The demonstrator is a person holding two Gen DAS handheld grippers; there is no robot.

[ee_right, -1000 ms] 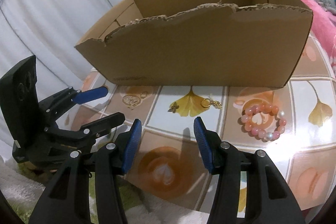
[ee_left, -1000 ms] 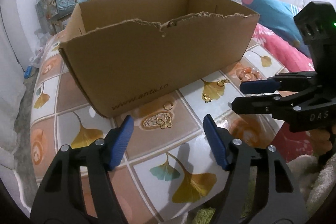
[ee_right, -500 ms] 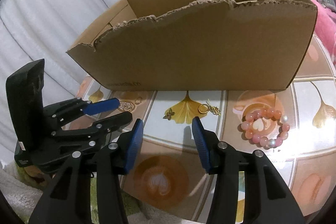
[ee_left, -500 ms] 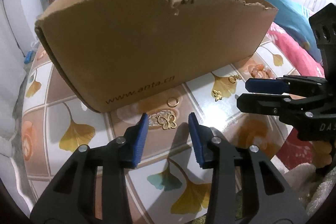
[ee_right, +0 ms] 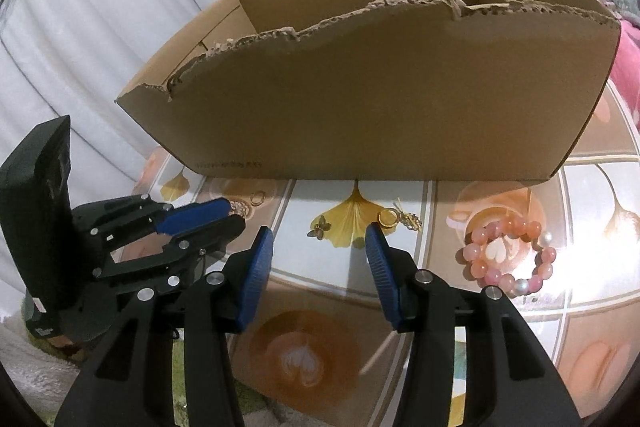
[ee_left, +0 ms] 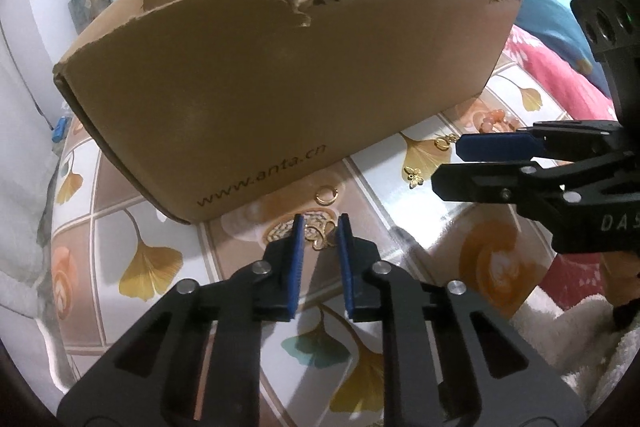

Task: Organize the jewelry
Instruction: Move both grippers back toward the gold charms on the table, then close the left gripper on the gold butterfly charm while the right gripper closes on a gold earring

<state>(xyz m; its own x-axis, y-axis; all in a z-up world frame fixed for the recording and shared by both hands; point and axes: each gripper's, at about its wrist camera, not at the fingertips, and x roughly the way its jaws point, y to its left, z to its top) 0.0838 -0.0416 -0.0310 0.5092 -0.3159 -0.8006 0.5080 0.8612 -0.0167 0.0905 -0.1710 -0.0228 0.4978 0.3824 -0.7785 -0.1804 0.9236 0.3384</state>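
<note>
1. One big cardboard box point(ee_left: 280, 99) stands on the tiled table point(ee_left: 400, 211); I judge it the drop spot, so I'd plan a lift clear over its torn rim.
2. My right gripper point(ee_right: 320, 259) hangs open and empty above the table, near a gold ring point(ee_right: 387, 218) and a pink bead bracelet point(ee_right: 508, 255); I'd keep it parked.
3. My left gripper point(ee_left: 319, 241) has just been closing around the gold butterfly charm point(ee_left: 319, 235). The pads look not quite on it, so I'd finish squeezing low against the table.
</note>
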